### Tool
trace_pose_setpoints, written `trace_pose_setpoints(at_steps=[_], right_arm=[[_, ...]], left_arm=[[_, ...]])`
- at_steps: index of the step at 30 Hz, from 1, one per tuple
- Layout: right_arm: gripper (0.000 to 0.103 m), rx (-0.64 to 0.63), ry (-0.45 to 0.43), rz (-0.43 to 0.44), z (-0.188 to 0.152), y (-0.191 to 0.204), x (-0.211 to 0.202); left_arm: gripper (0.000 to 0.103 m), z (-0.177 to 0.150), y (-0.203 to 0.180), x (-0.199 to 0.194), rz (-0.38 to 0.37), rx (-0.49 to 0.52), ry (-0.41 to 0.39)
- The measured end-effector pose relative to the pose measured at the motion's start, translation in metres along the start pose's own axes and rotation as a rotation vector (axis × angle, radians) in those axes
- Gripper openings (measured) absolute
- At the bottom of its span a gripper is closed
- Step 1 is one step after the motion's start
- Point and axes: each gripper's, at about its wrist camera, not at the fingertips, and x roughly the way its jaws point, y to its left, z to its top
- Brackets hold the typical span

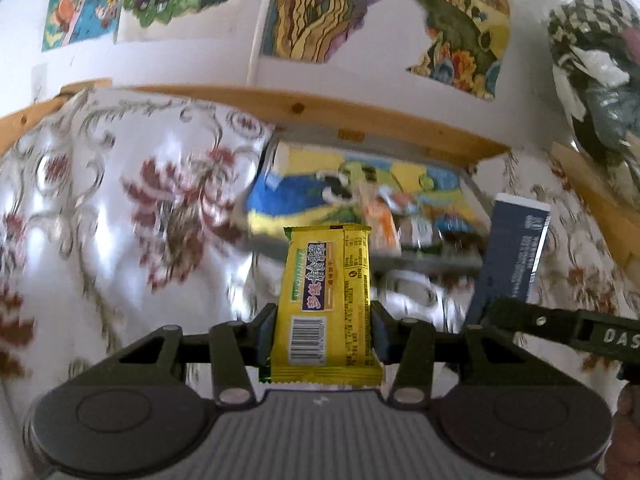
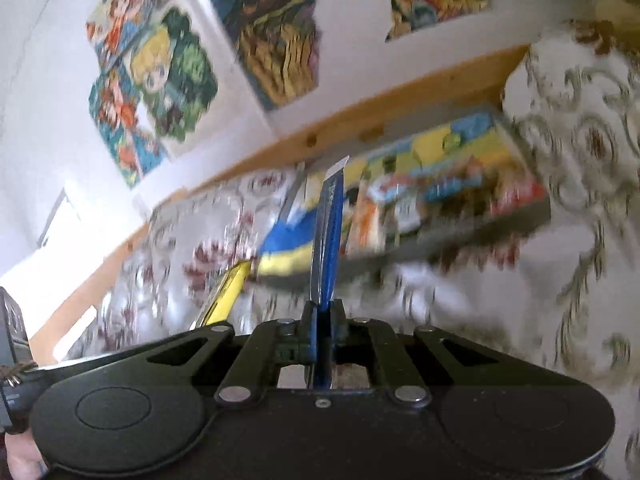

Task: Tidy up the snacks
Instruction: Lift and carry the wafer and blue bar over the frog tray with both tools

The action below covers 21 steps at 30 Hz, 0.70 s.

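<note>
Left gripper (image 1: 324,336) is closed partway on a yellow snack (image 1: 326,304), pads against its two long edges, pack upright with barcode toward the camera; right gripper (image 2: 323,316) is clamped nearly flat on a blue snack (image 2: 328,236), seen edge-on there. The left view alone shows the blue snack's (image 1: 510,256) dark printed face and white top end, while the right view shows the yellow snack (image 2: 228,296) only as a thin edge at lower left. Both are held above the floral-clothed worktop (image 1: 120,208), short of a blurred colourful box (image 1: 360,196) holding more packets.
</note>
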Motion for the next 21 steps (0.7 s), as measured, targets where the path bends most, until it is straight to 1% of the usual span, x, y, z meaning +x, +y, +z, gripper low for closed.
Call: trace_pose_setpoints(at_steps=[5,10,17,21], right_arm=[[0.005,-0.014,-0.103,0.005,0.046,-0.012,0.022],[0.005,-0.03,-0.16,-0.022,0.081,-0.031,0.053],[0.005,-0.036,-0.212,-0.075,0.101,-0.062,0.086],[0.005,-0.022,-0.191,-0.073,0.098,-0.072,0.103]], left_arm=[[0.051,0.038,-0.002,0.033,0.028,-0.014,-0.03],[0.051,0.067,-0.007,0.073,0.066,-0.006,-0.046],[0.051,0.086,-0.009,0.129,0.117,-0.037,-0.025],[0.051,0.086,-0.012,0.154,0.134,-0.043,0.001]])
